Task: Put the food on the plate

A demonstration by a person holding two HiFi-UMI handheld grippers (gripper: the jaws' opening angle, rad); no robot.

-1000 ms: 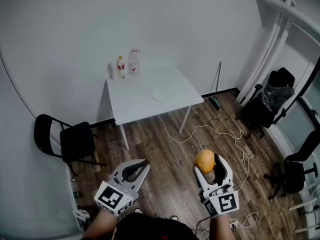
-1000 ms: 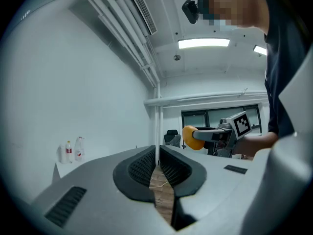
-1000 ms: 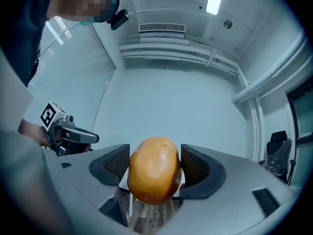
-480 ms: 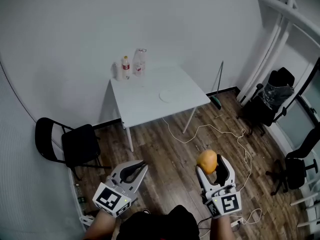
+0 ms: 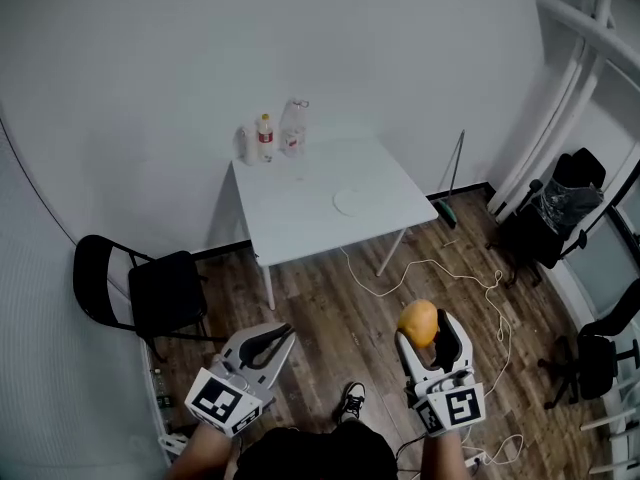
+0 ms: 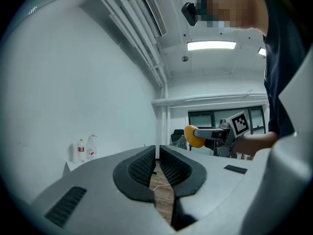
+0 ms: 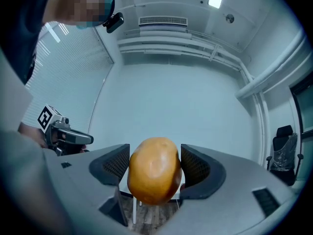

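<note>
Change: table [image 5: 300, 213] is seen shifted right of where it was — a shoe [image 5: 350, 403] is now shown below.
Right gripper [image 5: 422, 330]: clamped on potato [image 5: 417, 320], held above the floor.
Left gripper [image 5: 281, 334]: jaws pressed together, nothing held.
Plate [image 5: 350, 202]: set on the table — well apart from the potato.

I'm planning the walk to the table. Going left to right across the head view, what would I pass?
black chair → left gripper → plate on the table → orange food in the right gripper → office chair
</note>
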